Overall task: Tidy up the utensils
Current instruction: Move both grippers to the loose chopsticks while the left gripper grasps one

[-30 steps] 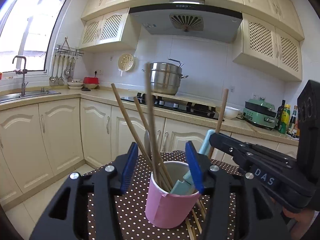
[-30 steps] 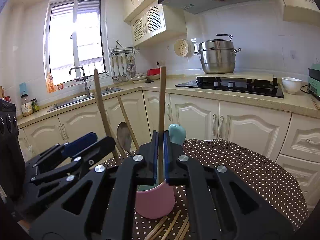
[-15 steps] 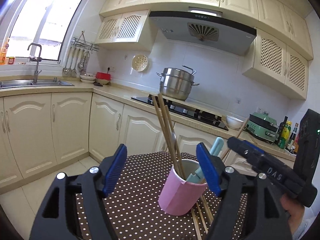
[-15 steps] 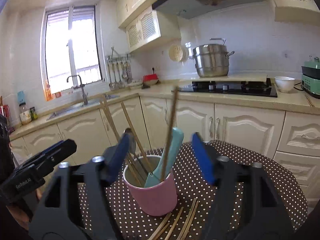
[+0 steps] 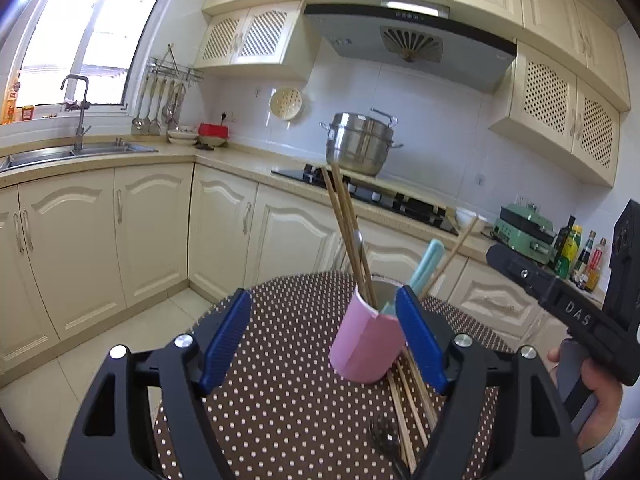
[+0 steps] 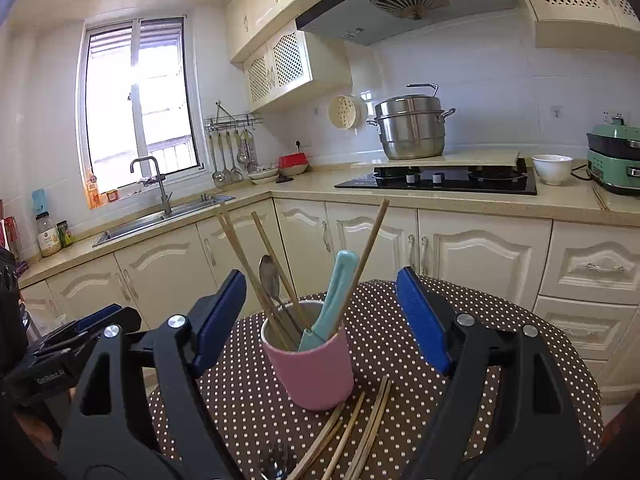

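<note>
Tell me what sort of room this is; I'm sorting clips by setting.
A home kitchen, by the look of it: a gas hob with a steel steamer pot under an extractor hood, and a sink with tap below the window. A pink utensil cup stands on a dotted tablecloth.

One pink cup point(image 6: 310, 364); two hand-held grippers point(image 6: 320, 312)

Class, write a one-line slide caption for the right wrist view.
Open right gripper faces a pink cup holding chopsticks, spoon and teal utensil; loose chopsticks lie on the dotted tablecloth.
</note>
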Action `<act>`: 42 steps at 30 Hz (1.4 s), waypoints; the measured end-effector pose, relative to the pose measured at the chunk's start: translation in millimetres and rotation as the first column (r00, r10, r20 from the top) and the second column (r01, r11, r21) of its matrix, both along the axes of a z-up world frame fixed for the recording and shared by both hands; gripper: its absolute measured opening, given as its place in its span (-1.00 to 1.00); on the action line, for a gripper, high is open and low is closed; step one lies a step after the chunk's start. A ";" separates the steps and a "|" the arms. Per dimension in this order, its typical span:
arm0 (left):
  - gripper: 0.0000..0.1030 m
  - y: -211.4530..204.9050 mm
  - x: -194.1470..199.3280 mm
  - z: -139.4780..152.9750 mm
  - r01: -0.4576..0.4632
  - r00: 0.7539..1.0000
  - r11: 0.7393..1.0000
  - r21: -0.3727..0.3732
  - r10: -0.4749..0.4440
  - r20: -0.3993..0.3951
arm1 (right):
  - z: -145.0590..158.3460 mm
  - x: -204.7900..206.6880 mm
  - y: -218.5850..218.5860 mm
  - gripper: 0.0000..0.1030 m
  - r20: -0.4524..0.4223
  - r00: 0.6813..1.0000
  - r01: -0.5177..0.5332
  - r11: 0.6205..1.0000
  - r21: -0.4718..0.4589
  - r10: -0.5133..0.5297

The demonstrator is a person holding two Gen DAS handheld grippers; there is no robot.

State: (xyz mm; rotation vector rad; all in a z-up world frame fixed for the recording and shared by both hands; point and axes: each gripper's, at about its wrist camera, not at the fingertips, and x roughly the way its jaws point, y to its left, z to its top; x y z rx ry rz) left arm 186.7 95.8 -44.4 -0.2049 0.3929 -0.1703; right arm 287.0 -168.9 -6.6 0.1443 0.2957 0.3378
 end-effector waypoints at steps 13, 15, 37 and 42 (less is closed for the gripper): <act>0.43 -7.4 -1.4 -47.9 0.140 0.931 0.982 -0.124 -0.174 -0.322 | -40.0 -27.8 -22.3 0.55 -0.207 0.978 -0.010 0.994 -0.112 -0.014; 0.43 -6.4 3.0 -57.8 0.145 0.904 0.973 -0.182 -0.205 -0.376 | -51.3 -29.7 -26.1 0.55 -0.256 0.967 -0.016 0.992 -0.121 -0.016; -0.31 -104.7 22.6 -110.2 0.310 0.778 0.951 -0.013 -0.261 -0.572 | -118.6 -31.2 -41.5 0.55 -0.457 0.889 -0.008 0.997 -0.075 -0.027; -0.58 -113.0 29.9 -123.9 0.314 0.755 0.949 -0.012 -0.257 -0.603 | -123.7 -23.4 -48.0 0.55 -0.480 0.877 0.010 0.998 -0.060 -0.038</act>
